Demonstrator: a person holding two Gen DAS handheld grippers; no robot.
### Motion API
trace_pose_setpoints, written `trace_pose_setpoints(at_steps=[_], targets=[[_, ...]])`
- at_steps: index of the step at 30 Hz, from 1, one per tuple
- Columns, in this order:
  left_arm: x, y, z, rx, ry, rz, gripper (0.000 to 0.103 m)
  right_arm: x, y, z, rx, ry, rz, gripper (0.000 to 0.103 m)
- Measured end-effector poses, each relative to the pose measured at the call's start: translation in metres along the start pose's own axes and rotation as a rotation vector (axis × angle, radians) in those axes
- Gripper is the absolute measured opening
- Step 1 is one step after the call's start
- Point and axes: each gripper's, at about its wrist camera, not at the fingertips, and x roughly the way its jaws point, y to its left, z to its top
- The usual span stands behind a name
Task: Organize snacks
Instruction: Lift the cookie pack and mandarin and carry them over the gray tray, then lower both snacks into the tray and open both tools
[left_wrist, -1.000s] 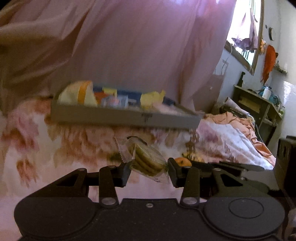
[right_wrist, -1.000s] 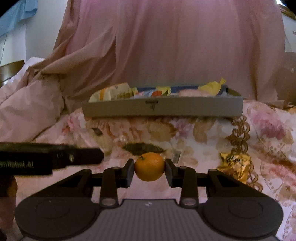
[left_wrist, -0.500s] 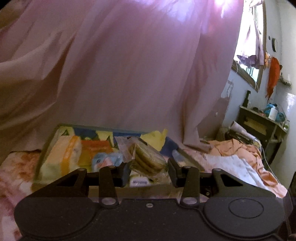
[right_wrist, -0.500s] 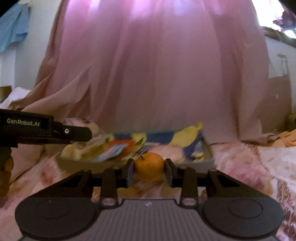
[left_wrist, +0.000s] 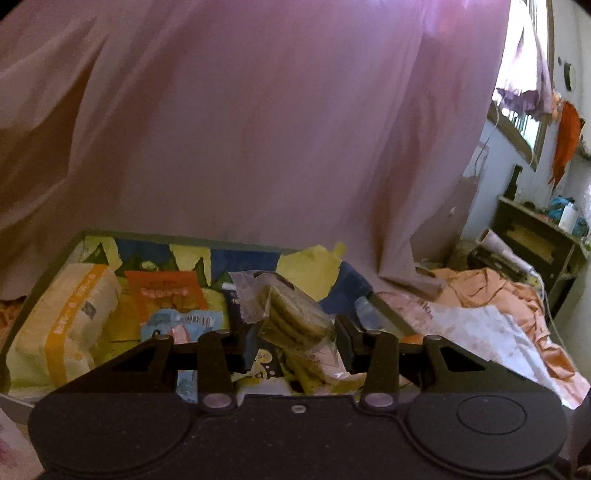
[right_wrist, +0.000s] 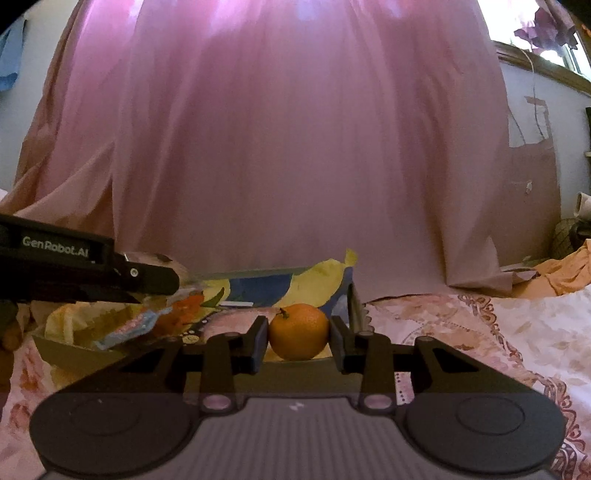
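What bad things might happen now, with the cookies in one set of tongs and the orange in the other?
The clear crinkly packet of round cookies is pinched in the left tongs; squeezing harder could crack them. The round orange tangerine is smooth, so it might slip from the right tongs and roll off across the flowery bedcover. The grey cardboard box is already crowded with packets, so new snacks may pile up or tumble out.

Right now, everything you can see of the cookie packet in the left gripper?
The cookie packet is a clear crinkled plastic wrapper with round tan biscuits stacked inside, tilted, its sealed end up and to the left. The left gripper is shut on it, pads pressing both sides. It hangs above the snack-filled tray.
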Motion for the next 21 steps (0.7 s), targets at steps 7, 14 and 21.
trace_pose_setpoints(at_steps=[7,14,21], targets=[[0.014,0.003,-0.008,-0.016,0.041,0.043,0.046,0.004,-0.002,-0.003,0.007,-0.006,0.002,0.040],[0.005,0.000,-0.006,-0.021,0.043,0.090,0.076,-0.007,0.000,0.004,0.012,-0.031,-0.020,0.056],[-0.025,-0.004,0.004,-0.050,-0.011,0.110,0.098,-0.034,0.010,0.021,-0.020,-0.096,-0.058,0.083]])
